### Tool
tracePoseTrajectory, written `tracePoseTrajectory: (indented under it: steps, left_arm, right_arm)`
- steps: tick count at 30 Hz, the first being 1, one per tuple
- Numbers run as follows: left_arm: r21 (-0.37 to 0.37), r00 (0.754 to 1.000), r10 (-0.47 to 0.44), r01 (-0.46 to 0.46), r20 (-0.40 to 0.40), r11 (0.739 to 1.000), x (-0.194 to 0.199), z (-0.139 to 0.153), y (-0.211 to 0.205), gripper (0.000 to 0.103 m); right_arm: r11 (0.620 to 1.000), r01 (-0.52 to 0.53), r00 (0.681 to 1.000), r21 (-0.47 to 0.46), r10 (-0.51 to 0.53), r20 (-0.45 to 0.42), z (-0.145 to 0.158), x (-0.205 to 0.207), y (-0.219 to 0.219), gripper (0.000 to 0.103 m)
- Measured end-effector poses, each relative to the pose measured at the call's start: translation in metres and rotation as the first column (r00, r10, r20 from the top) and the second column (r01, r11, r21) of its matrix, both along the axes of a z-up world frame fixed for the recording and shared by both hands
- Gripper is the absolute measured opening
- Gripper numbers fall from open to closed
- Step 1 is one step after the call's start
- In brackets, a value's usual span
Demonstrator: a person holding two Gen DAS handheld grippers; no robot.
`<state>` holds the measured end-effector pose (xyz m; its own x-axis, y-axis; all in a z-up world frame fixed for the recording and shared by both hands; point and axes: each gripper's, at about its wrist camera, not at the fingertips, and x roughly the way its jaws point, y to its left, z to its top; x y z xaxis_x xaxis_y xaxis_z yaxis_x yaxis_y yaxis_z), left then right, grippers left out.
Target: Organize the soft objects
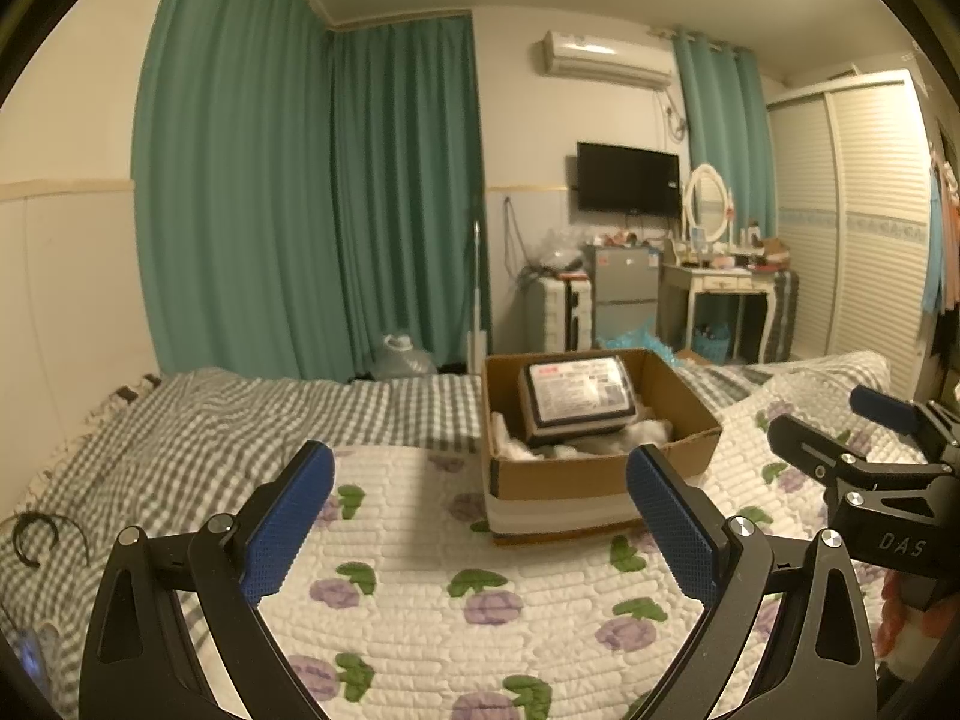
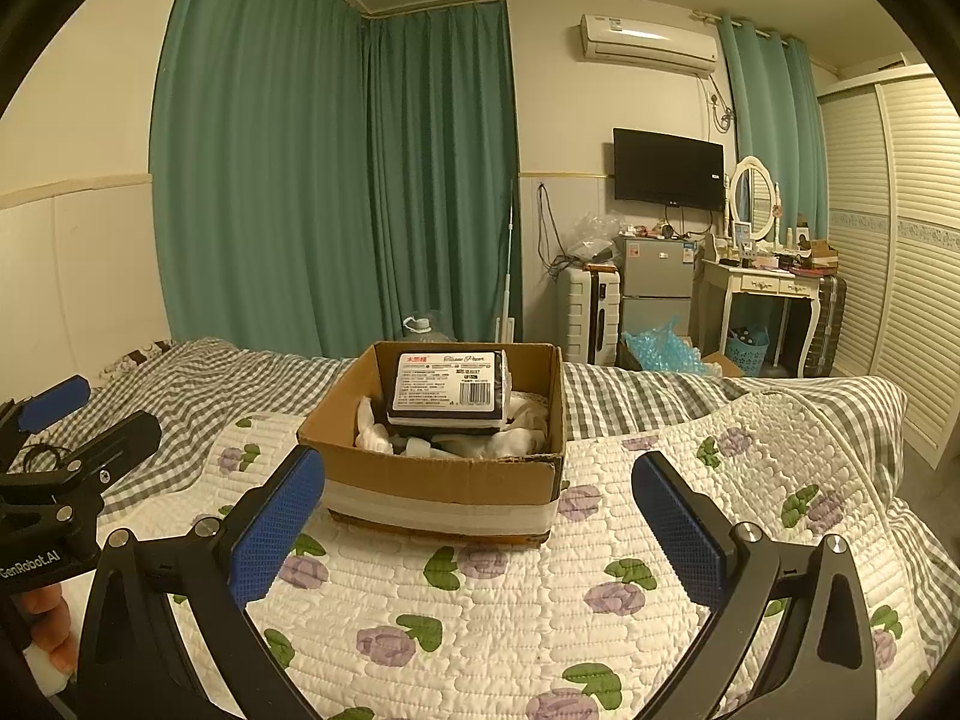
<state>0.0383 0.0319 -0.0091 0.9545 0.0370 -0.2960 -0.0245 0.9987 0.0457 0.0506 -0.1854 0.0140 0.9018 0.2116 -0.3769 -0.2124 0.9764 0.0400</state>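
A cardboard box [image 1: 600, 474] [image 2: 438, 480] stands on the flowered white quilt [image 1: 450, 600] [image 2: 510, 600]. In it lies a dark pack of tissue paper [image 1: 576, 399] [image 2: 447, 390] propped on white soft items [image 1: 648, 432] [image 2: 372, 429]. My left gripper [image 1: 480, 531] is open and empty, held above the quilt in front of the box. My right gripper [image 2: 477, 531] is open and empty, also short of the box. The right gripper shows at the right edge of the left wrist view [image 1: 840, 426]; the left one at the left edge of the right wrist view [image 2: 90, 414].
A grey checked bedspread [image 1: 210, 420] [image 2: 240, 378] covers the bed beyond the quilt. A dark hairband [image 1: 36, 534] lies on it at the left. Behind the bed are green curtains [image 1: 300, 210], a suitcase [image 2: 591, 312], small fridge [image 2: 657, 288] and dressing table [image 2: 762, 294].
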Motion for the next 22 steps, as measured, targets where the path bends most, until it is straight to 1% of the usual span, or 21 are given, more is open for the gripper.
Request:
tracePoseTrajectory:
  steps: [15,22]
  left_arm:
    - [-0.003,1.000,0.007,-0.007,-0.007,1.000,-0.0023,-0.0033,-0.0007,0.100]
    - [-0.017,1.000,0.005,-0.005,-0.015,1.000,-0.0037,-0.0036,0.0002,0.100]
  right_arm:
    - [1.000,0.000,1.000,0.002,0.000,-0.010,-0.0017,0.0005,0.0006,0.103]
    - [1.000,0.001,1.000,0.008,-0.001,-0.014,-0.0025,0.0012,-0.0003,0.103]
